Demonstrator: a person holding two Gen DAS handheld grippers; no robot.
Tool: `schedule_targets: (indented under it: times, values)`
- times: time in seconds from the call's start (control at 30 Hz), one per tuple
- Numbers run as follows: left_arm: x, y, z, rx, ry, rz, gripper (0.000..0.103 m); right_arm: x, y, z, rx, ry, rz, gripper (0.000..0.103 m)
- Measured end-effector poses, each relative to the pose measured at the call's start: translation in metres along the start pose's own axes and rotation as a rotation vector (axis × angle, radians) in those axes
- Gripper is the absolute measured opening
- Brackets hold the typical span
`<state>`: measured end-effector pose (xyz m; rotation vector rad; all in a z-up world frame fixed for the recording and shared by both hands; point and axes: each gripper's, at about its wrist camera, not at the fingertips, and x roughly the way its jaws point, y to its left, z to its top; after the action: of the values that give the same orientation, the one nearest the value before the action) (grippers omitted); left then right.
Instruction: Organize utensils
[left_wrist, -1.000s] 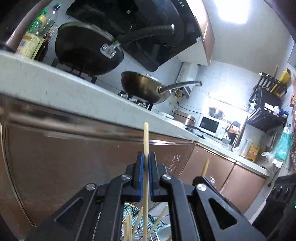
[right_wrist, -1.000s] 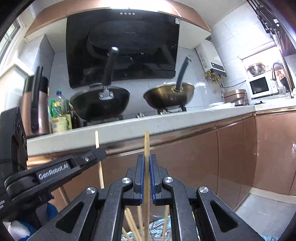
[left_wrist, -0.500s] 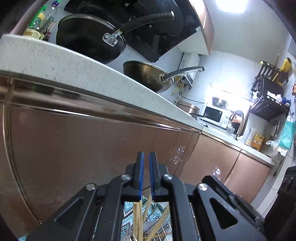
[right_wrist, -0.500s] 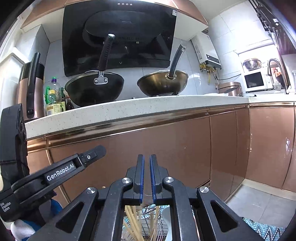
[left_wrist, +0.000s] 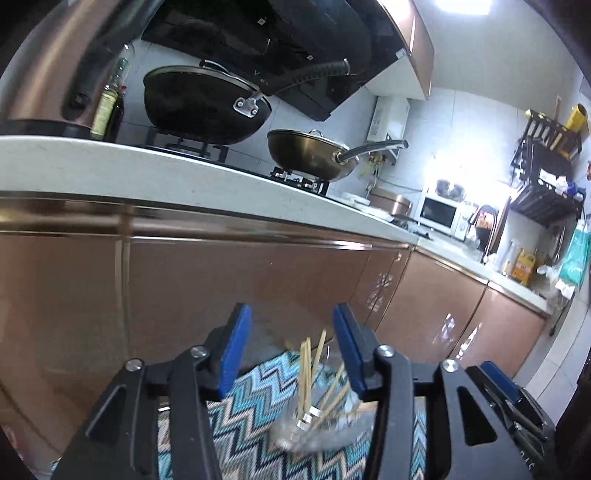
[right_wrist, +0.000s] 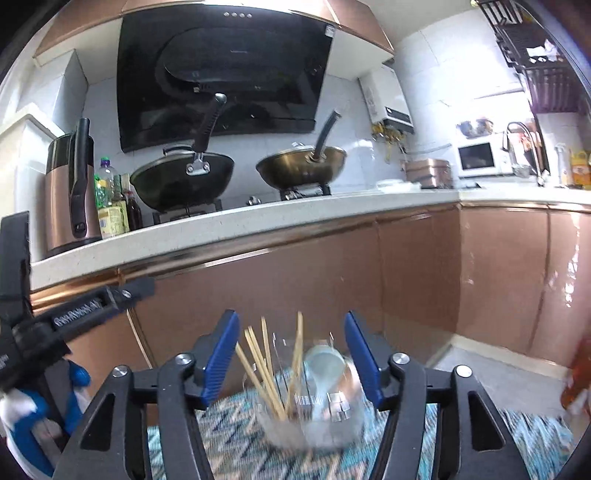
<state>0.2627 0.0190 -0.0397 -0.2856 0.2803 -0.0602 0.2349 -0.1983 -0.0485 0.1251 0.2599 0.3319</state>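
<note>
- Left gripper (left_wrist: 291, 347): jaws opening, blue pads well apart, nothing between them.
- Right gripper (right_wrist: 291, 354): jaws opening, pads wide, nothing gripped.
- Chopsticks (right_wrist: 266, 369): standing tilted in a clear holder (right_wrist: 314, 424), fanned apart; seen beyond both grippers' open jaws, touching neither.
- Pale spoon (right_wrist: 323, 369): in the same holder, just right of the chopsticks.
- Holder: rests on a zigzag mat (left_wrist: 255, 406) on the floor, in front of the brown cabinets (left_wrist: 221, 288).
- The image of the holder is blurred.
</note>
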Motion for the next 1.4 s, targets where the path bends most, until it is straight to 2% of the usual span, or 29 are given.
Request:
schedule_targets:
  times: [0.27, 0.4, 0.47, 0.67, 0.77, 1.07, 1.4]
  values:
    - [-0.068, -0.009, -0.027, 0.077, 0.067, 0.05, 0.056, -0.067, -0.006, -0.022, 0.009, 0.073, -0.103, 0.078]
    - [-0.092, -0.012, -0.037, 0.103, 0.087, 0.066, 0.057, -0.1, -0.007, -0.028, 0.005, 0.076, -0.162, 0.097]
    - [-0.104, -0.014, -0.041, 0.115, 0.095, 0.063, 0.058, -0.113, -0.007, -0.031, 0.005, 0.08, -0.183, 0.102]
    - [-0.135, -0.022, -0.05, 0.147, 0.087, 0.066, 0.058, -0.136, -0.01, -0.038, 0.014, 0.114, -0.24, 0.103]
    - [-0.147, -0.024, -0.051, 0.152, 0.084, 0.068, 0.063, -0.149, -0.008, -0.04, 0.003, 0.11, -0.266, 0.103]
    - [-0.182, -0.033, -0.047, 0.178, 0.033, 0.09, 0.07, -0.177, 0.006, -0.043, -0.042, 0.095, -0.272, 0.103]
    - [-0.212, -0.038, -0.037, 0.196, -0.03, 0.095, 0.071, -0.203, 0.021, -0.029, -0.034, 0.044, -0.297, 0.103]
